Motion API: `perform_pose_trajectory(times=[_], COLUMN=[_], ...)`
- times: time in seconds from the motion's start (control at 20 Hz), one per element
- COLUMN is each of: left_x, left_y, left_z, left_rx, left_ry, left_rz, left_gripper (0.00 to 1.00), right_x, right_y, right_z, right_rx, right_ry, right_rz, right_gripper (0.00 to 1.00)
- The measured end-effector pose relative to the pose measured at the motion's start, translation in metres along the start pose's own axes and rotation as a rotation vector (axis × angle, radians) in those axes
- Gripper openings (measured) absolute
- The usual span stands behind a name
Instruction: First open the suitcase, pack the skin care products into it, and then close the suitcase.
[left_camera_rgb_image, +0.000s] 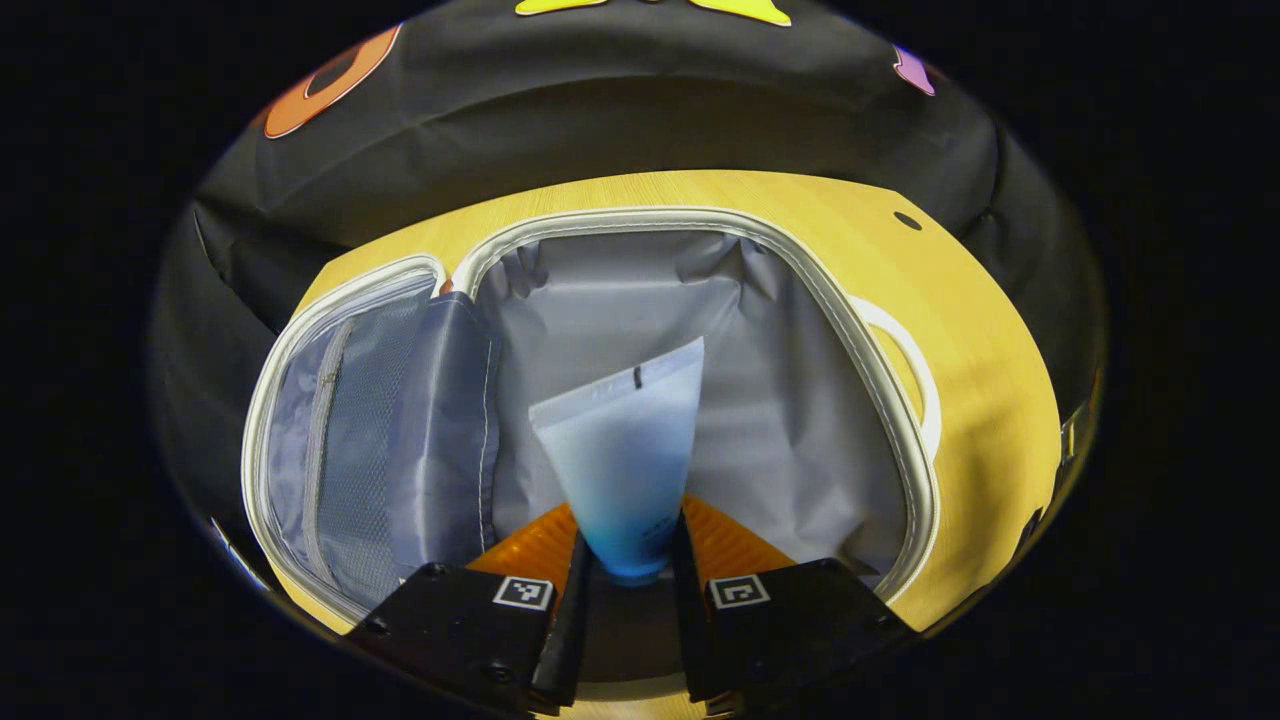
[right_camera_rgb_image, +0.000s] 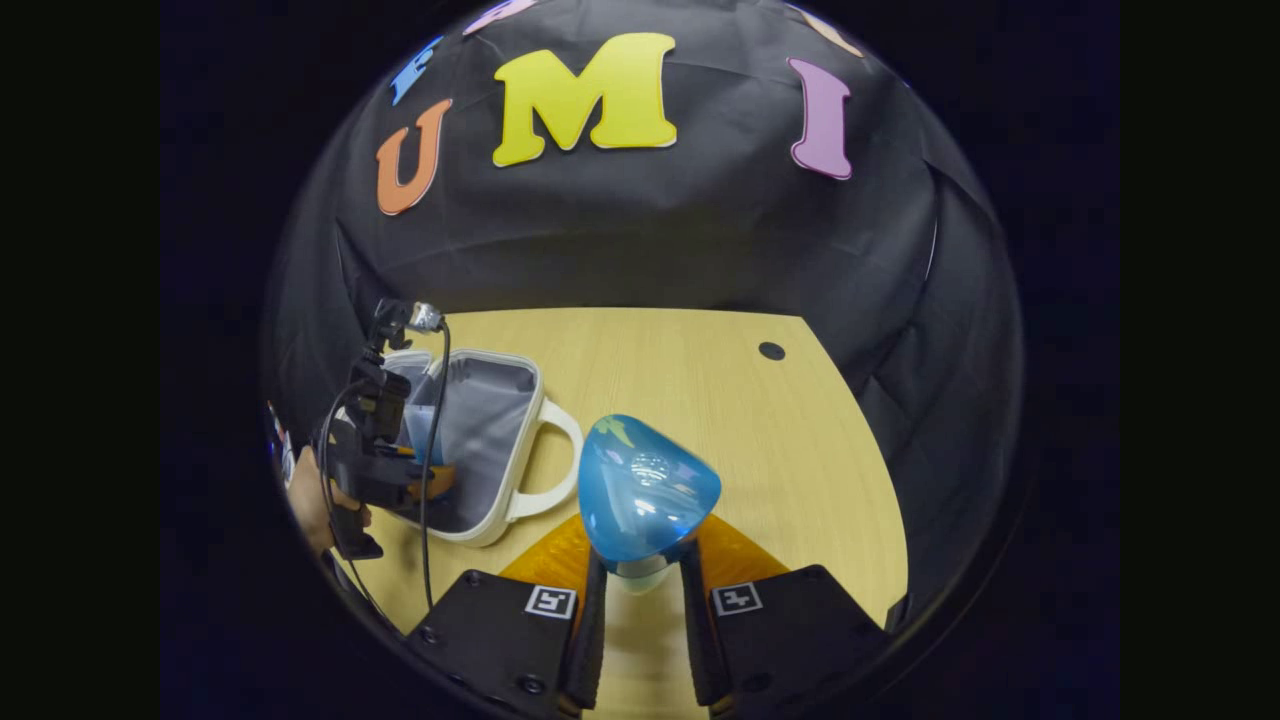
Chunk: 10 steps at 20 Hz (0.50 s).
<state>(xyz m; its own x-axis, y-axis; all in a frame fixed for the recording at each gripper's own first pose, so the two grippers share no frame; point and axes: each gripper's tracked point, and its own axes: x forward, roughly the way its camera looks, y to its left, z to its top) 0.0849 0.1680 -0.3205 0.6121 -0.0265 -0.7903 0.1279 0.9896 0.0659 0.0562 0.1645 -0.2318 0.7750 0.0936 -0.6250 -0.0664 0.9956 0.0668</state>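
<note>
Now left gripper (left_camera_rgb_image: 628, 590) clamps tube (left_camera_rgb_image: 625, 450) over open suitcase (left_camera_rgb_image: 800, 400); right gripper (right_camera_rgb_image: 643, 600) clamps bottle (right_camera_rgb_image: 645, 490).

Light wooden table (right_camera_rgb_image: 700, 400) across the lower middle of the frame, small dark round hole (right_camera_rgb_image: 771, 351) near its upper right corner, creased black cloth wall (right_camera_rgb_image: 650, 230) filling the upper half behind, dim surroundings

Suitcase (left_camera_rgb_image: 880, 330): white rim, grey lining. Tube (left_camera_rgb_image: 625, 450): pale, fading to blue. Bottle (right_camera_rgb_image: 645, 490): clear blue. Desk (right_camera_rgb_image: 760, 440): light woodgrain.
</note>
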Motion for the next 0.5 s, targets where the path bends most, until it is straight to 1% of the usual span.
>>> perform_pose_trajectory(times=[0.05,0.1,0.15,0.3,0.35,0.5], left_x=[0.002,0.003,0.004,0.01,0.013,0.014], left_y=[0.0,0.0,0.0,0.002,0.004,0.007], left_z=[0.001,0.003,0.003,-0.003,0.0,-0.002], left_rx=[0.006,0.001,-0.011,-0.084,-0.102,-0.13], left_ry=[0.002,0.004,0.008,0.055,0.047,0.061], left_rz=[0.003,0.005,0.006,-0.015,-0.007,-0.008], left_gripper=[0.42,0.43,0.43,0.43,0.43,0.43], right_x=[-0.001,-0.001,-0.001,0.002,0.002,-0.001], right_y=[0.0,0.0,-0.001,0.002,0.002,0.011], right_z=[0.0,0.0,-0.002,-0.007,-0.01,-0.02], right_rx=[0.008,0.013,0.011,0.002,0.0,-0.014], right_ry=[0.002,0.004,0.009,0.028,0.036,0.054], right_rz=[-0.001,-0.002,-0.003,-0.001,0.003,0.02], right_gripper=[0.33,0.3,0.33,0.33,0.33,0.33])
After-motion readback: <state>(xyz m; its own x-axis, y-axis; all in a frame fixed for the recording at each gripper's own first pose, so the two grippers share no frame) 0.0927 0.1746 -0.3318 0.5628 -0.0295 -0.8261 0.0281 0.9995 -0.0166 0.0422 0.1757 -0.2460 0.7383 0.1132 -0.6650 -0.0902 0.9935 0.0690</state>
